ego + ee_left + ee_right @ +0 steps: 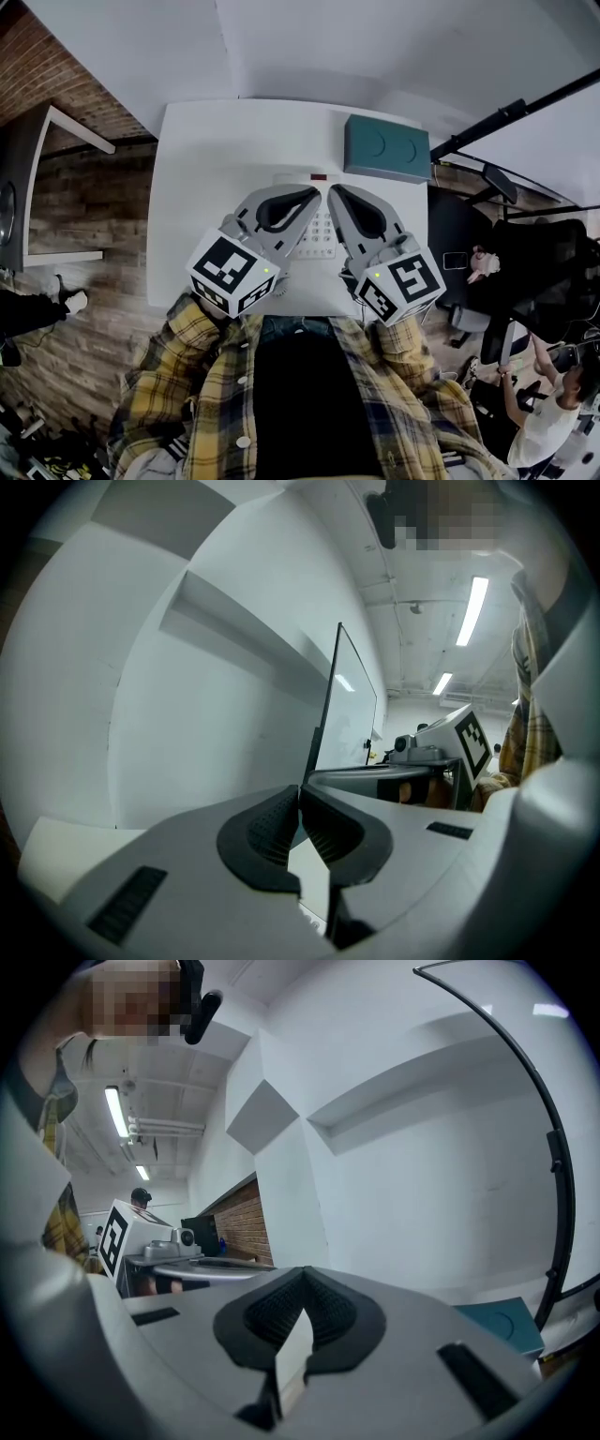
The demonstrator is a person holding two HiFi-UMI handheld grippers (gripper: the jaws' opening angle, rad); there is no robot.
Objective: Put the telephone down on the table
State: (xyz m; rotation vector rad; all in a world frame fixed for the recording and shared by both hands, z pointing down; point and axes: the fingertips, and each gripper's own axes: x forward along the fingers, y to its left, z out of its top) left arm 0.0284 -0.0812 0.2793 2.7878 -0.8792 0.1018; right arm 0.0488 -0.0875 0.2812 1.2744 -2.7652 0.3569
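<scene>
A white telephone (317,234) with a keypad lies on the white table (197,187), partly hidden beneath both grippers. My left gripper (312,194) hovers over its left side, jaws shut with nothing between them. My right gripper (335,193) hangs over the phone's right side, also shut and empty. The two tips nearly meet above the phone's far edge. In the left gripper view the left gripper (300,799) has its dark pads together, and the right gripper shows beyond it. In the right gripper view the right gripper (302,1279) is likewise closed.
A teal box (386,148) stands at the table's back right. A dark boom arm (511,112) crosses right of the table. A dark desk (23,187) is at the left on the wooden floor. People (548,412) and chairs sit at the lower right.
</scene>
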